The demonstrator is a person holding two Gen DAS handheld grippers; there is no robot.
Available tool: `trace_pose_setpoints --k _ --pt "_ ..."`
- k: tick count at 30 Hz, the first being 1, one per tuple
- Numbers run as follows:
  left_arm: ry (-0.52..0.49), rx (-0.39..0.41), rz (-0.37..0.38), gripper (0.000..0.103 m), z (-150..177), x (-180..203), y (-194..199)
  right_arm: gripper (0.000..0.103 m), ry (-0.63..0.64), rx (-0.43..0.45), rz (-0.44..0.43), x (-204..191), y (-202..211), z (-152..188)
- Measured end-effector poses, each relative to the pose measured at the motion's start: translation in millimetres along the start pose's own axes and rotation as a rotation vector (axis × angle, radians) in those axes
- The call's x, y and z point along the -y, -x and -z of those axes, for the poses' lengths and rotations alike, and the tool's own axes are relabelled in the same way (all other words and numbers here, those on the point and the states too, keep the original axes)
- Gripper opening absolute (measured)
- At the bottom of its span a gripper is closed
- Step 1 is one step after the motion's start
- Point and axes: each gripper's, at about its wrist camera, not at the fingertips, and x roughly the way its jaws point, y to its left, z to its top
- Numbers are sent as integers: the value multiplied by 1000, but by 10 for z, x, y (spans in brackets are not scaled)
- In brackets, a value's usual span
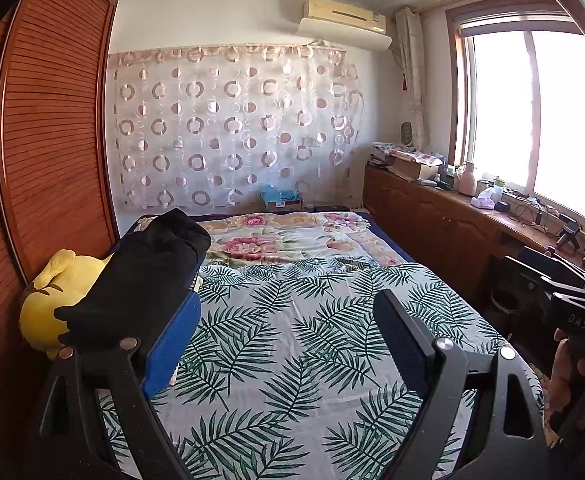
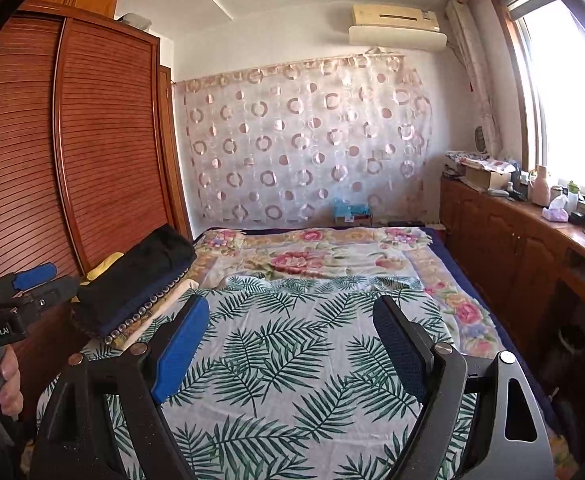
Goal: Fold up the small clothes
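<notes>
A folded black garment lies on a stack of folded cloth at the left edge of the bed; in the left wrist view it sits just past my left finger and hides its tip. My left gripper is open and empty above the palm-leaf sheet. My right gripper is open and empty above the same sheet. Each gripper shows at the edge of the other's view: the right one and the left one, each held in a hand.
A yellow plush toy lies by the black garment against the wooden wardrobe. A floral blanket covers the far half of the bed. A low wooden cabinet with clutter runs under the window on the right.
</notes>
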Motion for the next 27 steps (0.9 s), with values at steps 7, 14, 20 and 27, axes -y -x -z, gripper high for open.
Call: trace_pose_setpoints --k 7,14,20,27 --pt "2 2 -5 89 -8 -3 5 85 -1 1 -2 87 26 -30" --pt "1 7 -11 89 -12 -2 31 85 5 4 -4 192 48 -37" --pt "0 7 -14 89 -11 -5 31 85 16 3 -12 249 84 -49" --pt "0 9 -12 89 -9 -12 30 85 19 3 -16 322 114 -70"
